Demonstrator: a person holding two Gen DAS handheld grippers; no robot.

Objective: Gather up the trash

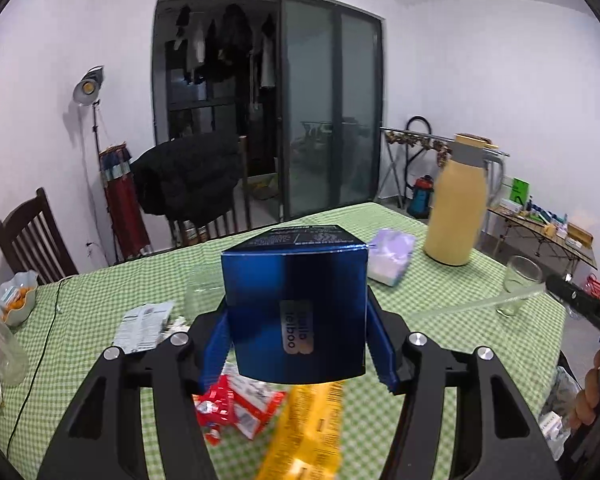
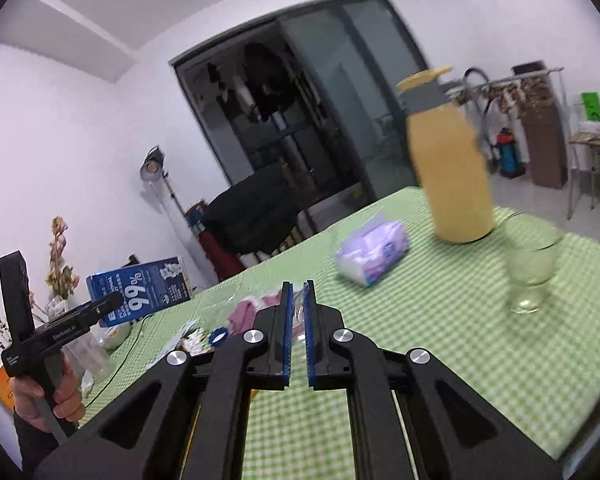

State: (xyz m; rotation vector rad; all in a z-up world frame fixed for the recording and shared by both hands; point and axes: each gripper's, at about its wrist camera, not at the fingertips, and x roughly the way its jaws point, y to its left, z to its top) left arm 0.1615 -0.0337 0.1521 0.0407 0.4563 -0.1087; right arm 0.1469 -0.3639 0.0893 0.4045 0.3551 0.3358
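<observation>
Above the green checked tablecloth [image 1: 440, 296], the left gripper [image 1: 298, 344] clamps a blue box [image 1: 296, 300] between its blue pads — the box is lifted clear of the wrappers [image 1: 236, 404] lying below it. The right gripper [image 2: 299, 332] has its jaws pinched nearly together on a thin clear strip of plastic [image 2: 299, 312]. Farther back stand a yellow jug [image 2: 448, 160], a glass [image 2: 532, 268] and a tissue pack [image 2: 374, 256].
</observation>
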